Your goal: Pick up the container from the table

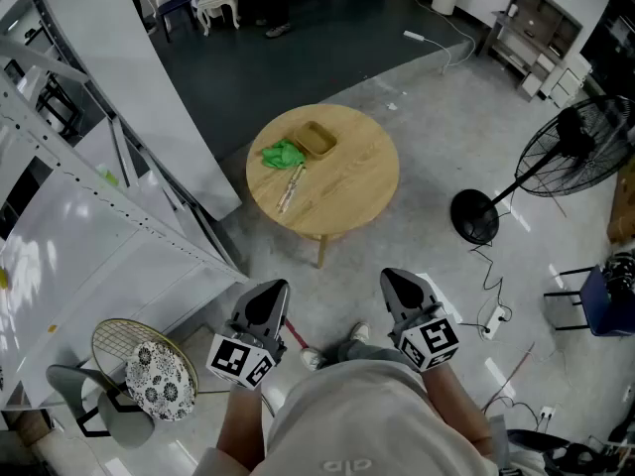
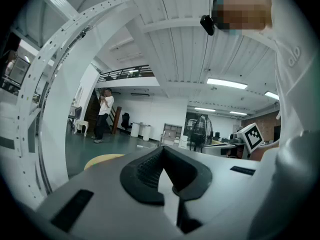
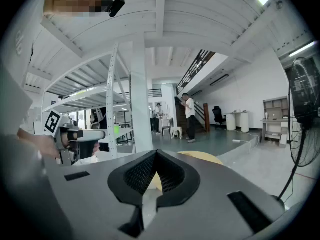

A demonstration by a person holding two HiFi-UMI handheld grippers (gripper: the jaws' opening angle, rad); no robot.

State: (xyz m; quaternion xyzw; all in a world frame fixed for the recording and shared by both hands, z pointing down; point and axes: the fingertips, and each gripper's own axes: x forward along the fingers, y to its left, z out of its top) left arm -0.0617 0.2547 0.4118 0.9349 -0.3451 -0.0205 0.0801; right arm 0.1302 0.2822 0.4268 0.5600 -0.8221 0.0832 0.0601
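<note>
A shallow tan container [image 1: 316,139] sits on the far side of a round wooden table [image 1: 347,191]. Beside it lie a green cloth [image 1: 283,154] and a pair of thin sticks [image 1: 291,186]. Both grippers are held close to the person's body, well short of the table. The left gripper [image 1: 266,305] is shut with nothing in it, and its tips meet in the left gripper view [image 2: 162,149]. The right gripper [image 1: 407,291] is shut and empty too [image 3: 156,153]. Only an edge of the table [image 3: 200,156] shows past the right jaws; the container is hidden in both gripper views.
A white metal rack [image 1: 99,196] runs along the left, close to the table. A standing fan [image 1: 571,157] with its round base [image 1: 474,216] is at the right. A cable and power strip [image 1: 491,317] lie on the floor. A person [image 3: 189,116] stands far off.
</note>
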